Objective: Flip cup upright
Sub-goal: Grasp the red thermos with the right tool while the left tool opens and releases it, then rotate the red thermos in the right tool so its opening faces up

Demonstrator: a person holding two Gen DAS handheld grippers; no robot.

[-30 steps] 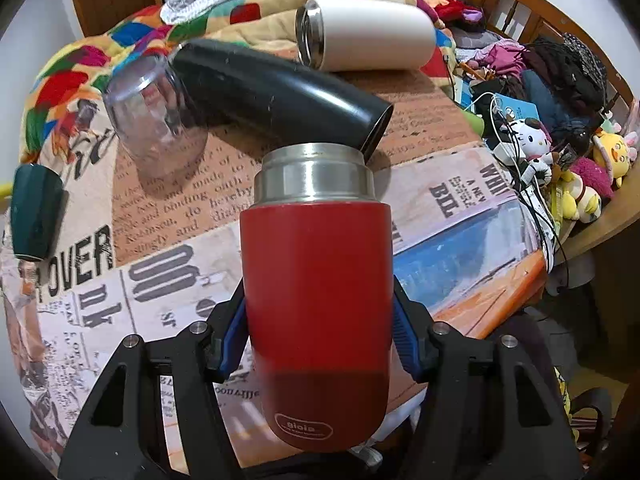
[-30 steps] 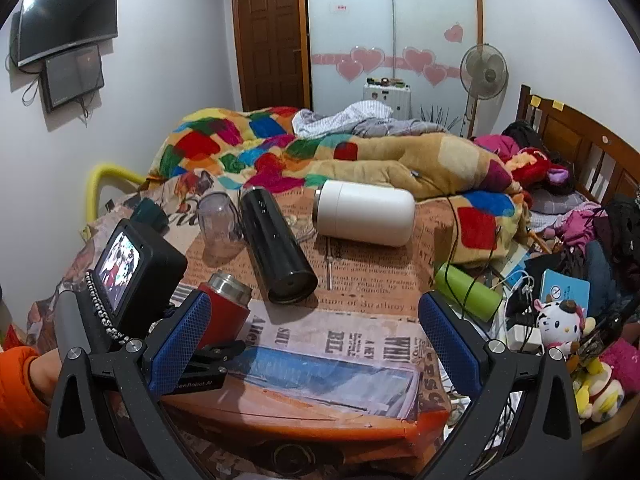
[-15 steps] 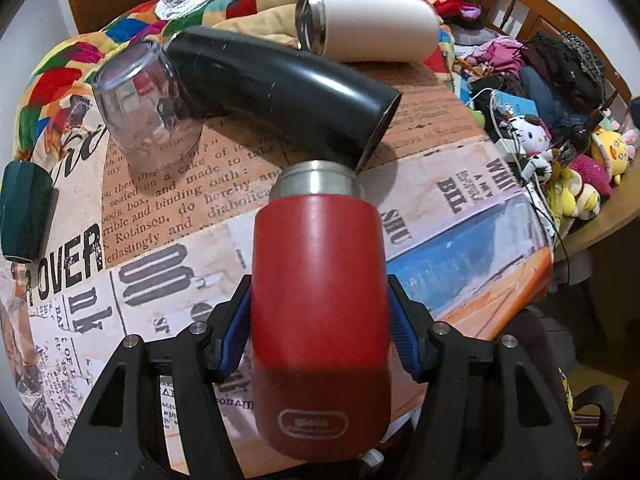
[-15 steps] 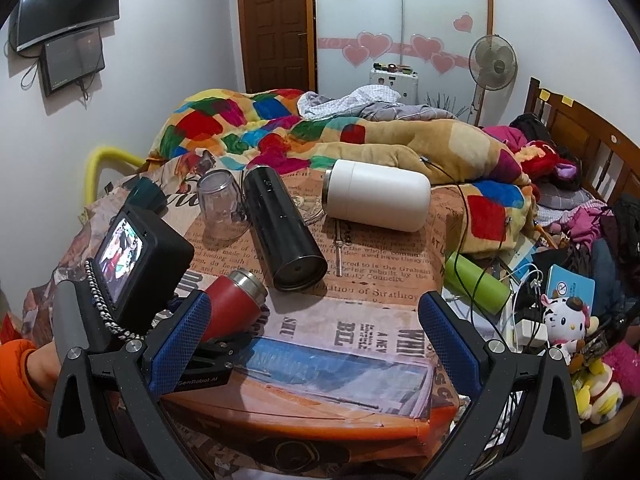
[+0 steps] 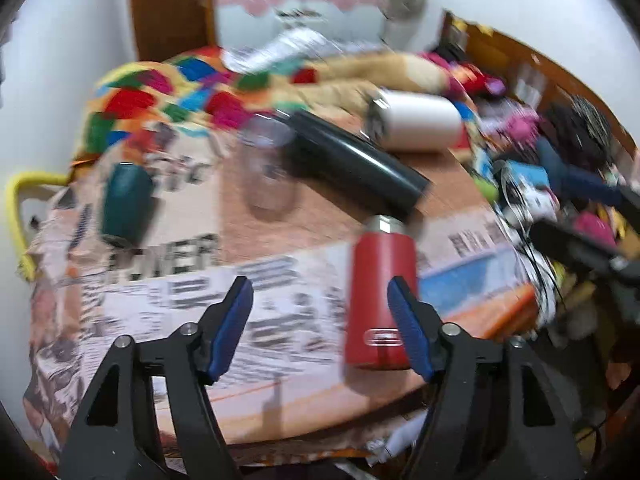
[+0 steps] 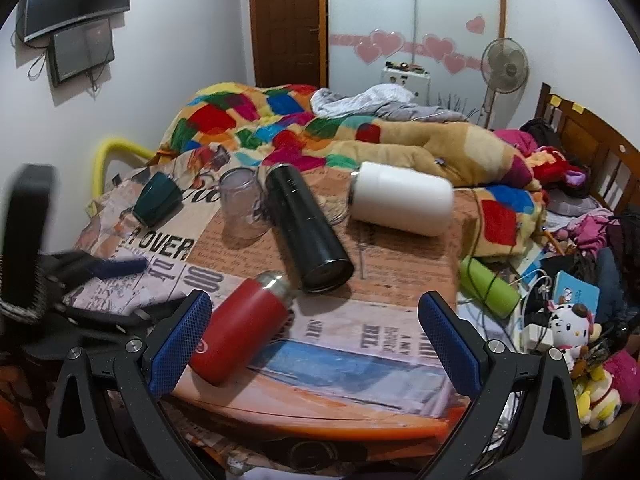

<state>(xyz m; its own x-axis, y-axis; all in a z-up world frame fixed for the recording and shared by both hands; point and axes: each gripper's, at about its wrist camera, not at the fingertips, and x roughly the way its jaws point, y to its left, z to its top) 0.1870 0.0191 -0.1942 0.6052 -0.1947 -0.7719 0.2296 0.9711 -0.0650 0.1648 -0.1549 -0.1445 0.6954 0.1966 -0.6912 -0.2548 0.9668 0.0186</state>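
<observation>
Red cup [image 6: 244,330] stands on the papered table [image 6: 384,272], steel mouth up, just in front of the lying black flask [image 6: 306,230]. Left gripper [image 5: 322,322] is spread wide, the cup [image 5: 382,300] just ahead of its right pad [image 5: 408,330], contact not discernible through blur. Right gripper [image 6: 314,348] is spread apart and empty, its left pad [image 6: 180,338] near the cup.

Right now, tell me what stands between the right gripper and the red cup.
Nothing visible does. The red cup sits close by one finger of the open right gripper; the black flask lies beyond the cup's steel mouth.
</observation>
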